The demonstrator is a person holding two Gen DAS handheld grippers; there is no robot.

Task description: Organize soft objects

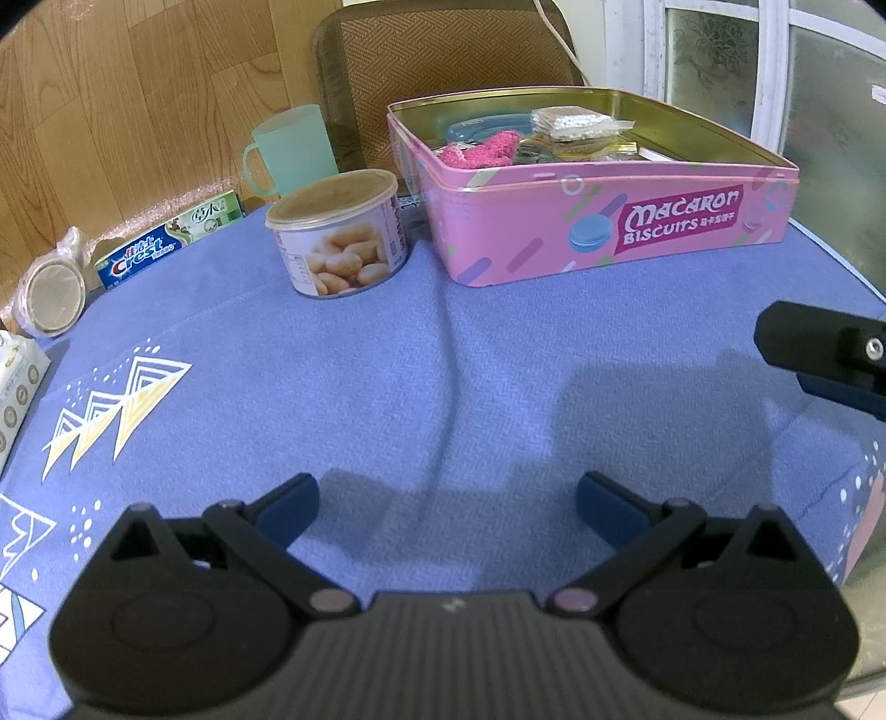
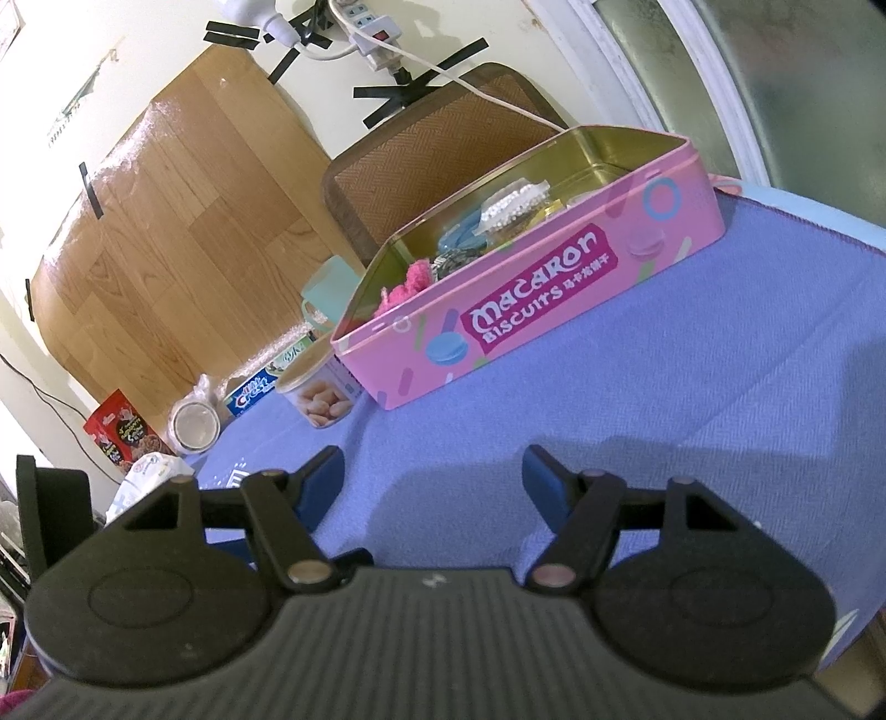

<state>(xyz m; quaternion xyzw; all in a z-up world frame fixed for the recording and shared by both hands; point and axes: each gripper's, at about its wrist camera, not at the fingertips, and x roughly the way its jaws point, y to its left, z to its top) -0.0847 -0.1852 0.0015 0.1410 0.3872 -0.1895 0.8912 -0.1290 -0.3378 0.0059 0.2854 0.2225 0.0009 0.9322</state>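
Your left claw (image 1: 447,507): apart, empty | your right claw (image 2: 432,481): apart, empty | pink fluffy item (image 1: 480,148) lies inside pink tin (image 1: 609,232)

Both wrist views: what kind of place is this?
Most likely a home, a table in a lived-in room. A blue printed cloth covers it, with a pink biscuit tin, a toothpaste box and a green mug; a woven-back chair stands behind.

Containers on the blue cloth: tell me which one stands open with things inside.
The pink Macaron Biscuits tin, lidless, holding a pink fuzzy item and packets. The round snack can beside it is lidded, and the green cup behind shows no contents.
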